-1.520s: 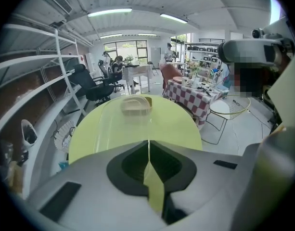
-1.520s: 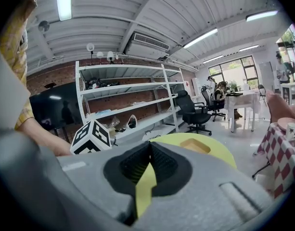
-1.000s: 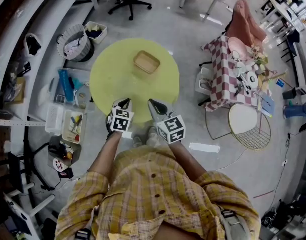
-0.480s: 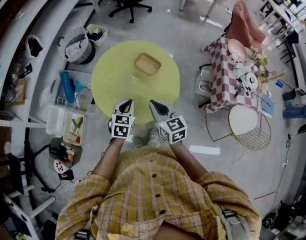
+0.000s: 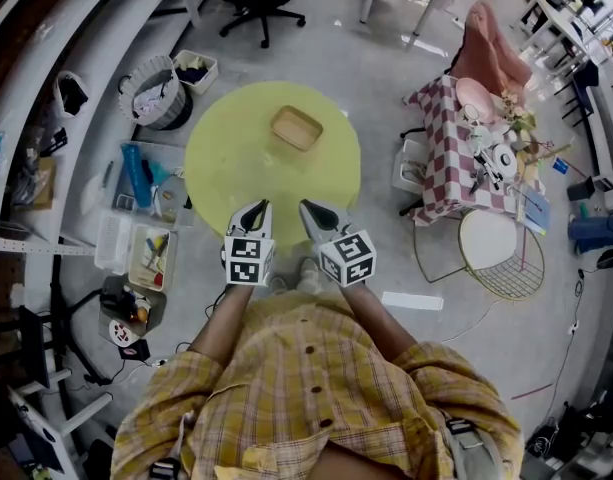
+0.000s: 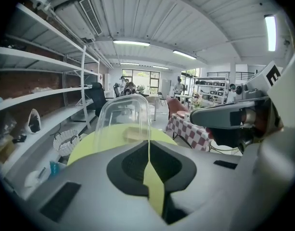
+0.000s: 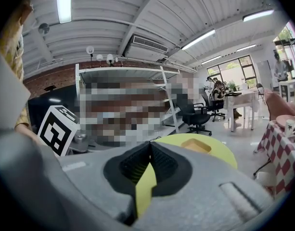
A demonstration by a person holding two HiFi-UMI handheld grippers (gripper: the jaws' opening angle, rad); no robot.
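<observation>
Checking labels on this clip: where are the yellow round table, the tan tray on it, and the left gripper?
yellow round table [image 5: 226, 168]: head view, bare top left of the tray.
tan tray [image 5: 296, 128]: head view, its middle.
left gripper [image 5: 257, 209]: head view, between its fingertips.

A shallow tan rectangular tray [image 5: 295, 127] sits upright on the round yellow table [image 5: 226, 168].
</observation>
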